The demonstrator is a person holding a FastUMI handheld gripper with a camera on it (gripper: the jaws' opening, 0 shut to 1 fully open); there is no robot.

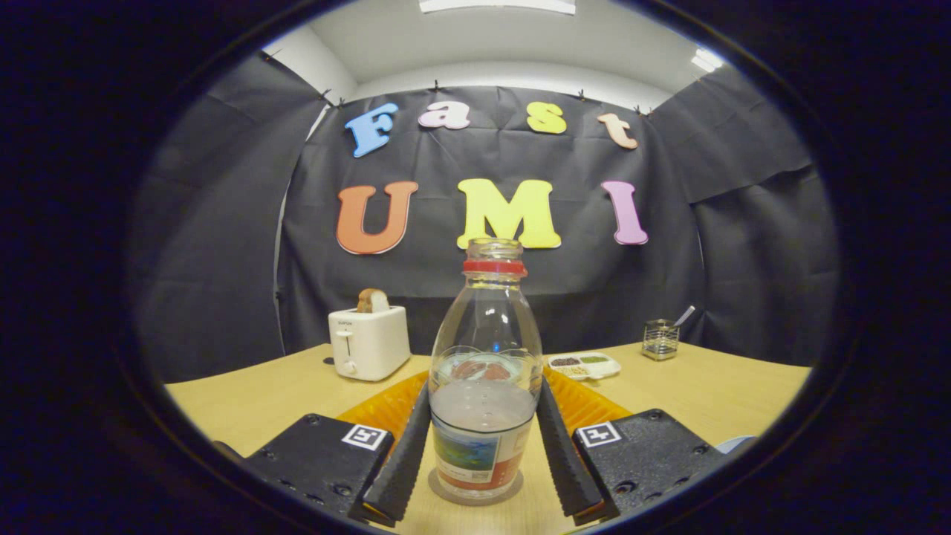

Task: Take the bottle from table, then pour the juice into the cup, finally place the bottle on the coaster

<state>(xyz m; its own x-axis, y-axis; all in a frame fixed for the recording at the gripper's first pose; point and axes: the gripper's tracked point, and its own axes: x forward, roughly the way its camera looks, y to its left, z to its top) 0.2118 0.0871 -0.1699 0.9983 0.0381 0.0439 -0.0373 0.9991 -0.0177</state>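
Observation:
A clear plastic bottle [487,319] with a red neck ring and no cap stands upright between my fingers, about half full of a pale liquid. Its base rests on a round grey coaster [511,492] on the wooden table [245,409]. My gripper [483,394] is shut on the bottle, with a finger pressed against each side of its lower body. Right behind the bottle, what looks like a clear cup [538,369] sits on an orange tray [379,409], seen mostly through the bottle.
A white toaster [369,343] with a slice of bread stands beyond the fingers to the left. A small divided dish [585,364] and a glass holder with a utensil [660,339] sit further back on the right. Black cloth walls close in the table.

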